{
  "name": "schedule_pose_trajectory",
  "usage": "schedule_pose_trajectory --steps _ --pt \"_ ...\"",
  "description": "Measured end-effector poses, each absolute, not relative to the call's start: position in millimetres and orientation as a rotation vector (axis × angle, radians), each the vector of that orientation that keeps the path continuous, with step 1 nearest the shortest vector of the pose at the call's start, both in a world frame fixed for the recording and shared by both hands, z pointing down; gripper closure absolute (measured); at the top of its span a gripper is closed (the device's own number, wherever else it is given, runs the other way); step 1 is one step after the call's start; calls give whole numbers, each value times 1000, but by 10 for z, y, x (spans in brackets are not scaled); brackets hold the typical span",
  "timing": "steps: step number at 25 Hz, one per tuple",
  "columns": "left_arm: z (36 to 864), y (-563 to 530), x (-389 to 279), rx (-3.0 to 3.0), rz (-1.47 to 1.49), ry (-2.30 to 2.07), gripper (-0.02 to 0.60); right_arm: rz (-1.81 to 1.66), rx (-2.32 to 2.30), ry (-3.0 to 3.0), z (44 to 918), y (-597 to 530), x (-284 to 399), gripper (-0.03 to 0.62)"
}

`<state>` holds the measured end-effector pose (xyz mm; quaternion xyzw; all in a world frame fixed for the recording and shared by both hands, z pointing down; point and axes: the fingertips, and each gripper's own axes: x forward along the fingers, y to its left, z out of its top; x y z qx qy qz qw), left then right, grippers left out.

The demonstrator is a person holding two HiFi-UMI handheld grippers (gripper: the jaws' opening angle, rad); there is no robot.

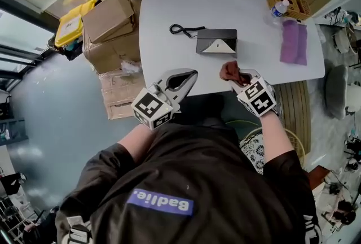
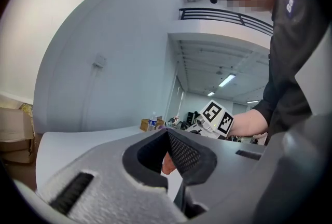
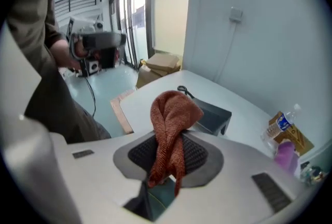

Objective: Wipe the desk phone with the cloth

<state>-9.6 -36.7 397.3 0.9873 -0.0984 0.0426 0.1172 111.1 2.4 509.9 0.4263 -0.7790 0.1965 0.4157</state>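
A dark desk phone [image 1: 216,41] with a coiled cord [image 1: 179,29] lies near the middle of the white table [image 1: 169,62]. Just in front of it, at the table's near edge, my right gripper [image 1: 240,78] is shut on a rust-red cloth [image 1: 230,71]. In the right gripper view the cloth [image 3: 174,114] stands up bunched out of the gripper [image 3: 168,158], with the phone [image 3: 212,116] behind it. My left gripper [image 1: 183,78] hovers over the near edge to the phone's left. Its jaws are shut with nothing between them [image 2: 167,135].
Cardboard boxes [image 1: 110,28] and a yellow bag [image 1: 70,25] sit on the floor left of the table. At the table's far right are a purple cloth [image 1: 294,40] and a small basket [image 1: 287,5] with a water bottle [image 1: 280,7].
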Motion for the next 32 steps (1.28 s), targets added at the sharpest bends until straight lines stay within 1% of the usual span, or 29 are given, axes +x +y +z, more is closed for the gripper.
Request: schedule_pose_trajectory --steps 5,10,14,22,32 --pt "3742 -268 -241 2835 79 -267 572 533 1205 -2237 4303 26 654 484" --pt "3409 -204 -201 2815 22 -291 572 502 1254 -2476 3583 1 479 484" --pt "3195 -132 -102 2820 -16 -276 572 453 1299 -2609 3203 46 445 484" --pt "3107 -21 17 2839 -9 -287 572 387 1267 -2722 3038 74 432 484" --pt "3123 96 21 2855 6 -288 572 402 1251 -2726 3069 151 421 484"
